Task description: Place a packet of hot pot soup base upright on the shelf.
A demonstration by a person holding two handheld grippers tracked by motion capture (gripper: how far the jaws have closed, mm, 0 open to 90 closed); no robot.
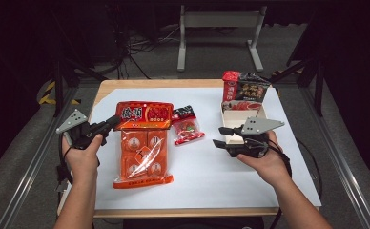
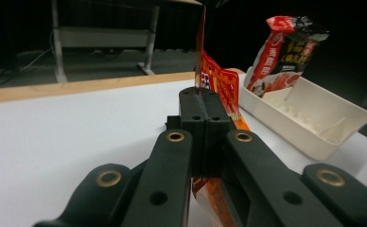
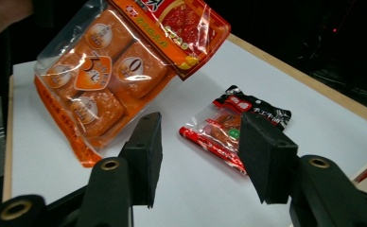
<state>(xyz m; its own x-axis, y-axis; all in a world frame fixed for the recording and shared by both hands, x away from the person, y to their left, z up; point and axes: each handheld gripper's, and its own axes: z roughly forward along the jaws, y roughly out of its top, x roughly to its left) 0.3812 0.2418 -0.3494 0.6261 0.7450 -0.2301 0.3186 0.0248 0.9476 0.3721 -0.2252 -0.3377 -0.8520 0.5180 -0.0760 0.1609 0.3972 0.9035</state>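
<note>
Left claw (image 1: 110, 123): clamped on the top-left corner of the orange four-pack bag (image 1: 142, 145).
Bag: tilted up off the worktop (image 1: 197, 181), left of the white tray (image 1: 240, 125).
Right claw (image 1: 222, 136): jaws wide, empty, just left of the tray.
Risk: a one-corner pinch may let the heavy bag swing, tear or slip.

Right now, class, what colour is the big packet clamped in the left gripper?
Orange and red, the big packet shows best in the right gripper view.
</note>
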